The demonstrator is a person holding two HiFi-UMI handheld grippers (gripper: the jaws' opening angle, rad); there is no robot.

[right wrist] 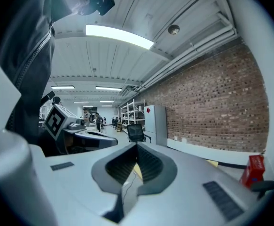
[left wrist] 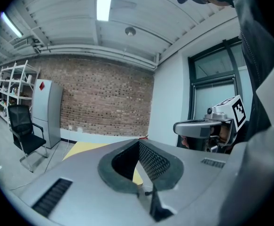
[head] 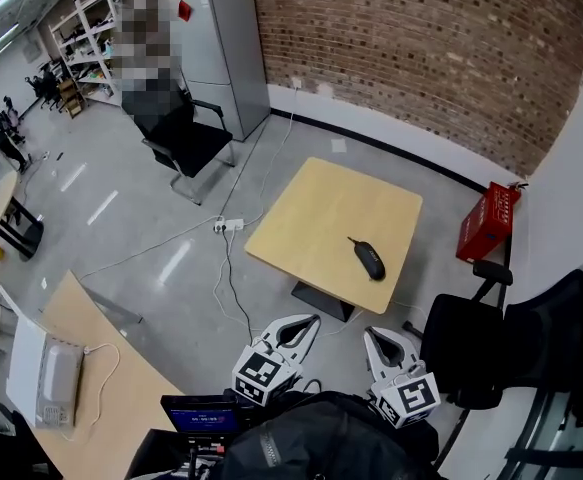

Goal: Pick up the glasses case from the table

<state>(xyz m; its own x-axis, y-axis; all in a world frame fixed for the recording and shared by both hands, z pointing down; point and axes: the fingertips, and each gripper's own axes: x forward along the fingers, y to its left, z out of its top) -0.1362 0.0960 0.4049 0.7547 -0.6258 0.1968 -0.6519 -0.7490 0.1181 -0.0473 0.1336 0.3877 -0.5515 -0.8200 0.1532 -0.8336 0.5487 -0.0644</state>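
Note:
A black glasses case (head: 368, 258) lies on the square wooden table (head: 311, 208), close to its near right edge. Both grippers hover low in the head view, short of the table and apart from the case. My left gripper (head: 313, 321) has its jaws closed tip to tip with nothing between them, as the left gripper view (left wrist: 139, 142) shows. My right gripper (head: 370, 333) is likewise shut and empty in its own view (right wrist: 137, 145). A strip of the yellow table top (left wrist: 87, 148) shows beyond the left jaws. The case is hidden in both gripper views.
A black office chair (head: 184, 138) and a grey cabinet (head: 221, 53) stand beyond the table. A red crate (head: 489, 223) sits by the right wall, with another black chair (head: 476, 348) near my right gripper. Cables and a power strip (head: 228, 225) lie on the floor; a second table (head: 101, 368) is at lower left.

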